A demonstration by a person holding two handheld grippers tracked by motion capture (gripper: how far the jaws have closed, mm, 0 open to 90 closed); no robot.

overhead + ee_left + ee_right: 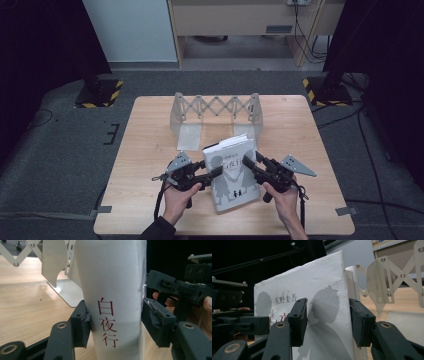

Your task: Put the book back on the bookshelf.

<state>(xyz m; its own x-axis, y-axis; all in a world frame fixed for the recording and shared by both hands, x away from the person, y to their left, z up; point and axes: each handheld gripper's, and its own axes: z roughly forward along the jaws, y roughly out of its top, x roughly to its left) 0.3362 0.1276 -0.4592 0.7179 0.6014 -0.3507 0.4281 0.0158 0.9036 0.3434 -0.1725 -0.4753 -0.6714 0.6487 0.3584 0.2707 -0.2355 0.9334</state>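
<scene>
Two grippers, left gripper and right gripper, each clamp the white book at frame centre, jaws partly closed.

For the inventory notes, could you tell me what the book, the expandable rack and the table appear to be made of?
Book: paper, with a matte white cover that looks slightly rough and scuffed, printed with grey silhouettes.
Expandable book rack: probably pale painted metal; thin flat plates joined by riveted scissor links.
Table: light wood or wood-look laminate; faint grain, smooth low-sheen top.
</scene>
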